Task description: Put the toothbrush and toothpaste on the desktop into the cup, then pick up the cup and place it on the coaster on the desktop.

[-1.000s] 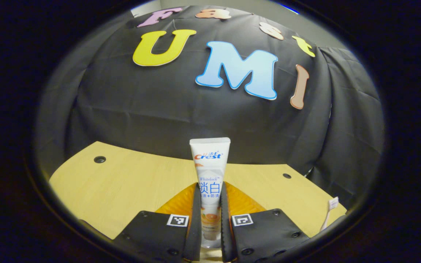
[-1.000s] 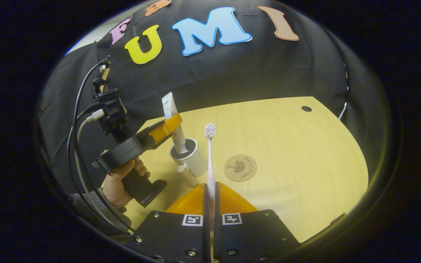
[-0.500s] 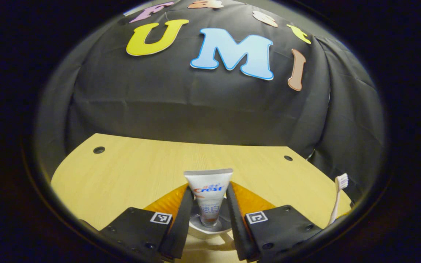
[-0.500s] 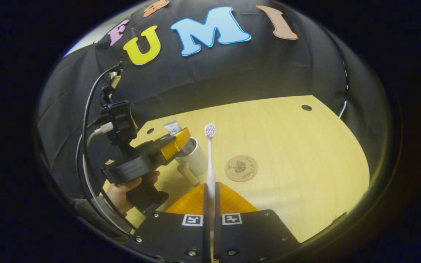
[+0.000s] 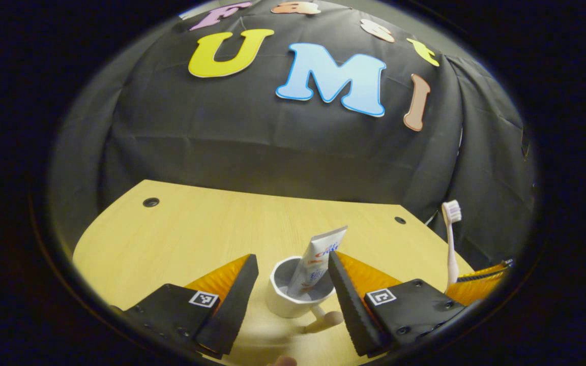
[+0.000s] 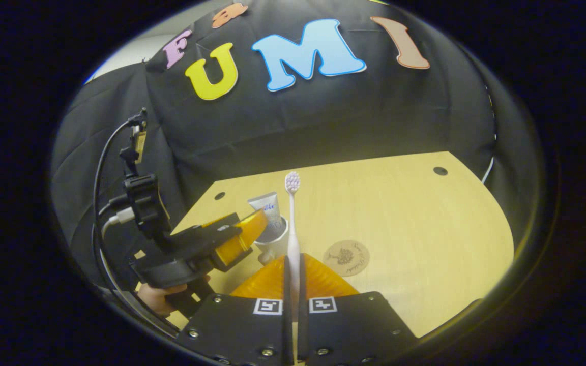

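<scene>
The white toothpaste tube (image 5: 317,260) stands slanted inside the white cup (image 5: 298,297), leaning right against the rim. My left gripper (image 5: 293,284) is open, its fingers wide on either side of the cup and touching nothing. In the right gripper view the same cup (image 6: 272,239) with the toothpaste tube (image 6: 269,212) sits just left of the toothbrush (image 6: 292,223), which stands upright with its bristles on top. My right gripper (image 6: 293,264) is shut on the toothbrush handle. The left gripper (image 6: 237,239) hangs beside the cup. The toothbrush (image 5: 450,239) also rises at the right of the left gripper view.
A round brown coaster (image 6: 346,257) lies flat on the light wooden desk (image 6: 415,218), to the right of the cup. A hand (image 6: 158,300) holds the left gripper's handle, with cables running up from it. The desk has small dark holes (image 5: 151,202) near its back corners.
My left gripper opened and let the toothpaste drop into the cup, where it now leans. It then drew back a little. My right gripper carried the toothbrush closer to the cup.
</scene>
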The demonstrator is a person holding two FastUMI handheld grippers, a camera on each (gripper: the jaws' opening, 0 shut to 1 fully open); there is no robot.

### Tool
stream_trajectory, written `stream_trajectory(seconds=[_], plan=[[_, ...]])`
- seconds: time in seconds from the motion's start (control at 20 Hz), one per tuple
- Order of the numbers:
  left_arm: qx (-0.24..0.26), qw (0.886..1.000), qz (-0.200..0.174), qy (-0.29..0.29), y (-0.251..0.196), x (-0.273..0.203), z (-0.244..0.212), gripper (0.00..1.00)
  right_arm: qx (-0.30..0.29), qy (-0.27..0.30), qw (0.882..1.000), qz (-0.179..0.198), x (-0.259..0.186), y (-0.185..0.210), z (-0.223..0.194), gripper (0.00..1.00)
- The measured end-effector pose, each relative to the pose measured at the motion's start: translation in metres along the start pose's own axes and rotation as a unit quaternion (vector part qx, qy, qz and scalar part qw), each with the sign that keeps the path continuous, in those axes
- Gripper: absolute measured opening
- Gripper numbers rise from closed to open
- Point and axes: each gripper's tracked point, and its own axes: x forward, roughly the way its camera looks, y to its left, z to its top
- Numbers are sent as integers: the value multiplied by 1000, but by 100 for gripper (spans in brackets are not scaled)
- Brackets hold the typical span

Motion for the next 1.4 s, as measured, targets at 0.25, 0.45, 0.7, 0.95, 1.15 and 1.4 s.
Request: stream_trajectory(seconds=[0.25,0.45,0.7,0.95,1.15,1.4], plan=[[-3,1000,21,16,17,-30,-10,89,-23,-26,999,36,21,22,26,5],[-7,999,18,27,21,-49,-17,89,-46,-53,996,63,44,41,45,5],[-49,997,12,56,27,-66,-39,90,-62,-83,990,91,72,60,66,5],[-76,994,25,78,44,-77,-57,90,-83,-119,984,101,97,72,82,5],[-82,992,32,85,55,-79,-62,91,-113,-132,982,72,116,67,81,4],[-78,992,32,93,53,-80,-67,91,-154,-153,974,64,121,74,79,5]])
